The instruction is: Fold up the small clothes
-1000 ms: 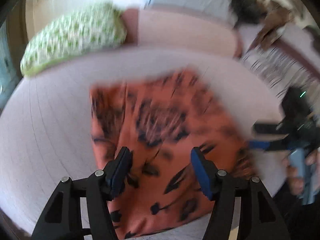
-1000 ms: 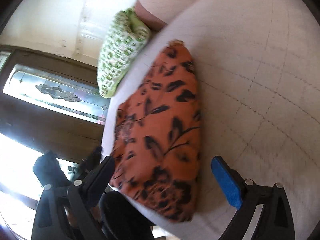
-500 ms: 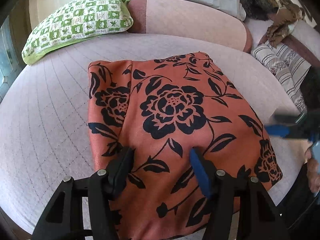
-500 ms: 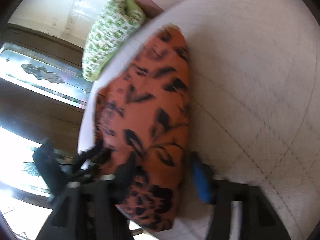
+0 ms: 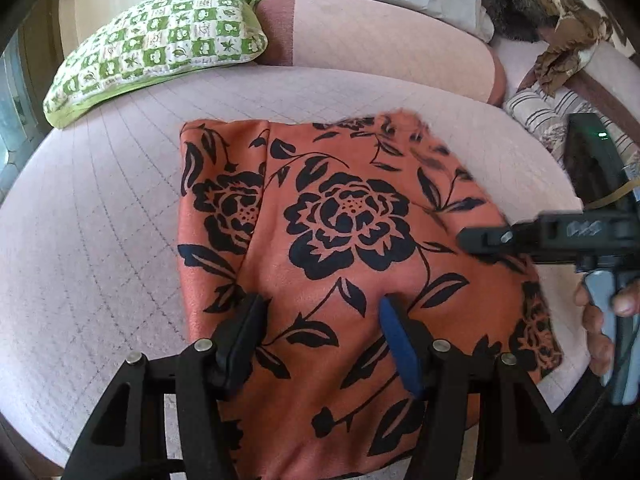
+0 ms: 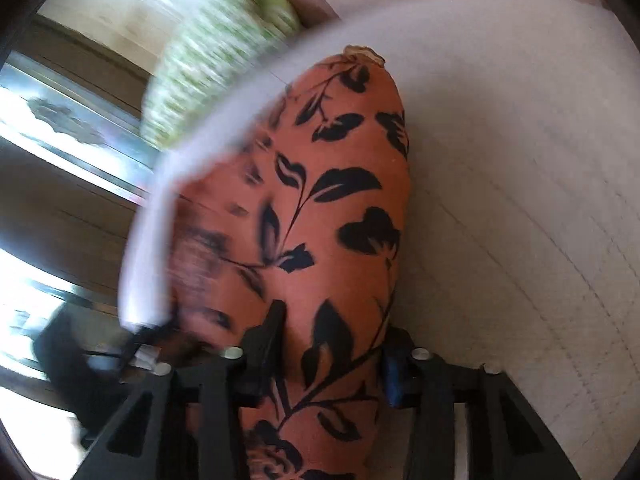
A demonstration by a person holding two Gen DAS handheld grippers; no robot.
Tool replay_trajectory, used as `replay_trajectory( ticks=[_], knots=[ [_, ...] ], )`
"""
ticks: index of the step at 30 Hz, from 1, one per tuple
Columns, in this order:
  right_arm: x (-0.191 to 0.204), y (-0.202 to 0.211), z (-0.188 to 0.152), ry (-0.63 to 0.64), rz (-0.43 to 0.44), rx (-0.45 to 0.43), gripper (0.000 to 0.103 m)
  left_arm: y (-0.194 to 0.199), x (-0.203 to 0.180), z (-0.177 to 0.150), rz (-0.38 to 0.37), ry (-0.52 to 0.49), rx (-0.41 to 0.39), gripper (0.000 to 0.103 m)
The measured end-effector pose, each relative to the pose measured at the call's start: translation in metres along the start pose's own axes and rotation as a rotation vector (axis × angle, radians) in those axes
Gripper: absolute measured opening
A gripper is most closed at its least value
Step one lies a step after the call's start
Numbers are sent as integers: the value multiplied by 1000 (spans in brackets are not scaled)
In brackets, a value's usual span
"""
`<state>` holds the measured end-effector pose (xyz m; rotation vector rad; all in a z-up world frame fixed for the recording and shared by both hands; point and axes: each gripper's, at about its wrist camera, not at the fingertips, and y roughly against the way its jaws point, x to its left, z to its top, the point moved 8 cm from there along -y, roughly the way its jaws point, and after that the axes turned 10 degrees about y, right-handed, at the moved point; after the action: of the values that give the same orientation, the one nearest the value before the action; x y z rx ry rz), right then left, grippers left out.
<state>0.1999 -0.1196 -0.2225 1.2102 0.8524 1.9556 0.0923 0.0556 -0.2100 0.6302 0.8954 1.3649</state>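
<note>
The orange floral garment (image 5: 340,248) is spread flat on the pink bed (image 5: 100,240). It is pinned under the left hand-held gripper (image 5: 320,320), jaws released. The right hand-held gripper (image 6: 332,344), just narrowing, is straddling its edge; a clean pinch is needed before lifting.

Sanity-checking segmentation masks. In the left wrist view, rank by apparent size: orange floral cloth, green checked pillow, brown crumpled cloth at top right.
1. orange floral cloth, largest by far, though it lies nearest the camera.
2. green checked pillow.
3. brown crumpled cloth, smallest, but farthest away and near the fisheye edge.
</note>
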Motion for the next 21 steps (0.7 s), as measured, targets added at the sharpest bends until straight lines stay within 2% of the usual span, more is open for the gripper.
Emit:
replay_trajectory(
  ticks=[1,3,5,7,9,11,13,14,15,17,19,21],
  knots=[
    [-1,6,0,-40,33,-32,66,1,1,0,-2,7,-1,62],
    [7,22,-3,-19,-6,-49,77,2,1,0,-6,14,-3,62],
    [14,37,-4,56,-91,-83,77,2,1,0,0,9,-3,62],
    [23,56,-5,102,-131,-136,77,2,0,0,0,14,0,62],
    [36,76,-2,122,-123,-219,77,2,0,0,1,13,-2,62],
    [51,88,2,146,-81,-275,84,2,0,0,-1,12,-1,62],
    [60,66,1,126,36,-227,88,2,1,0,-4,17,1,62],
    [51,46,-4,93,85,-149,88,4,-2,2,-36,25,-8,62],
    [40,31,-13,65,71,-97,88,10,-2,3,-41,30,-13,62],
    [38,40,-11,57,68,-145,88,32,4,10,-87,75,-69,63],
    [46,54,-6,73,80,-150,88,48,16,17,-103,126,-129,73],
    [46,63,-7,96,78,-166,88,48,37,17,-89,192,-125,75]
  ],
)
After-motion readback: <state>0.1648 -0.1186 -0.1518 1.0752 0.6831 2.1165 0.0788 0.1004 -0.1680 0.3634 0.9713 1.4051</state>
